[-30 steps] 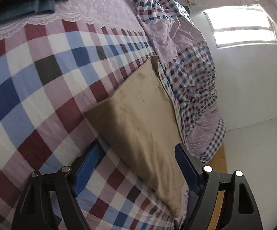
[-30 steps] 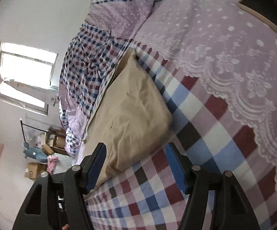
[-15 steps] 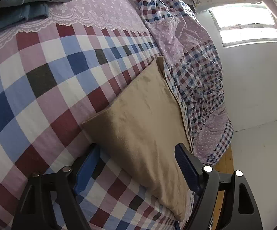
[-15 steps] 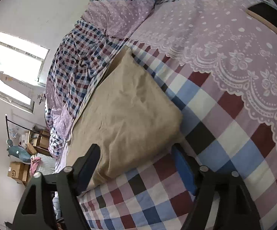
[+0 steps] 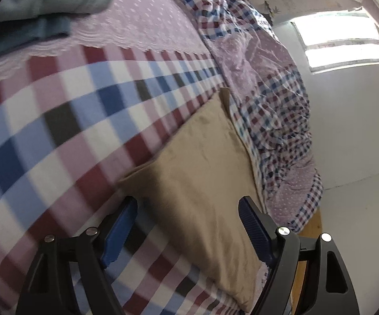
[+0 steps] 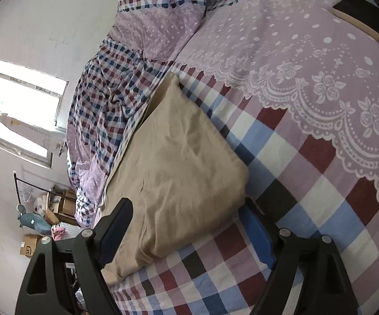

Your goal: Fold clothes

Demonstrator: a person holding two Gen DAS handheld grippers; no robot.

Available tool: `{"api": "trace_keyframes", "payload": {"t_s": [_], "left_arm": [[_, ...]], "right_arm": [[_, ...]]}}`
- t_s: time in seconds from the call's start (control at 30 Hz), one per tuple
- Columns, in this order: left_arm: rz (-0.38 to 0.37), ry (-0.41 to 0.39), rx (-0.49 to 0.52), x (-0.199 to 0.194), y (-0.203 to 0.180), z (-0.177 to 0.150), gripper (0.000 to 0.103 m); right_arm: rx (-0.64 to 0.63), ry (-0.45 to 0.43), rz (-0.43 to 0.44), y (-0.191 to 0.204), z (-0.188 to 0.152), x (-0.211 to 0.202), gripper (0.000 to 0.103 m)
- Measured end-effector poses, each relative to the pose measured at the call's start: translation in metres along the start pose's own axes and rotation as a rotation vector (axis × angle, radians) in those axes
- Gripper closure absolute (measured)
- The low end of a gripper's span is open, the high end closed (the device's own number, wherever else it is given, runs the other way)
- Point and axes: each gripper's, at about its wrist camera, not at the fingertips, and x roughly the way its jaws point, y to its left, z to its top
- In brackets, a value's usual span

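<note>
We log one tan folded garment on the bed, long axis running away, both grippers spread apart at its near end.

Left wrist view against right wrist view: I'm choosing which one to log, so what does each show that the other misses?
Only the left wrist view shows the folded grey and blue clothes at the bed's far corner. Only the right wrist view shows the cardboard boxes on the floor and the black clothes rail. Both share the flat tan folded cloth on the checked bedspread, the bright window, and open tongs: left, right.
</note>
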Motion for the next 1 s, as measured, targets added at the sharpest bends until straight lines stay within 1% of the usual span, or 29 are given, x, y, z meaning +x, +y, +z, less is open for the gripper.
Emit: {"api": "trace_keyframes", "payload": {"t_s": [0.07,0.13,0.3,0.47,0.57,0.83,0.9,0.97,1.0], "left_arm": [[0.026,-0.01,-0.002,-0.004,0.002,0.003,0.021],[0.034,-0.01,0.001,-0.003,0.003,0.007,0.021],[-0.016,0.027,-0.005,0.011,0.005,0.015,0.021],[-0.048,0.014,-0.019,0.017,0.005,0.018,0.021],[-0.051,0.011,-0.018,0.024,0.001,0.021,0.021],[-0.094,0.022,-0.016,0.035,-0.004,0.03,0.021],[-0.102,0.027,-0.024,0.034,-0.002,0.03,0.03],[-0.1,0.037,-0.042,0.033,0.004,0.03,0.053],[-0.1,0.044,-0.053,0.034,0.007,0.029,0.057]], "right_arm": [[-0.014,-0.002,-0.012,0.002,-0.001,0.001,0.017],[-0.029,-0.005,-0.026,0.005,-0.003,0.003,0.017],[-0.049,-0.009,-0.041,0.006,-0.005,0.003,0.016],[-0.072,-0.018,-0.051,0.009,-0.008,0.004,0.016],[-0.083,-0.022,-0.056,0.01,-0.01,0.004,0.016],[-0.099,-0.028,-0.062,0.013,-0.011,0.005,0.014],[-0.093,-0.03,-0.056,0.013,-0.01,0.006,0.013],[-0.087,-0.033,-0.047,0.013,-0.007,0.007,0.013],[-0.08,-0.034,-0.041,0.012,-0.005,0.007,0.013]]}}
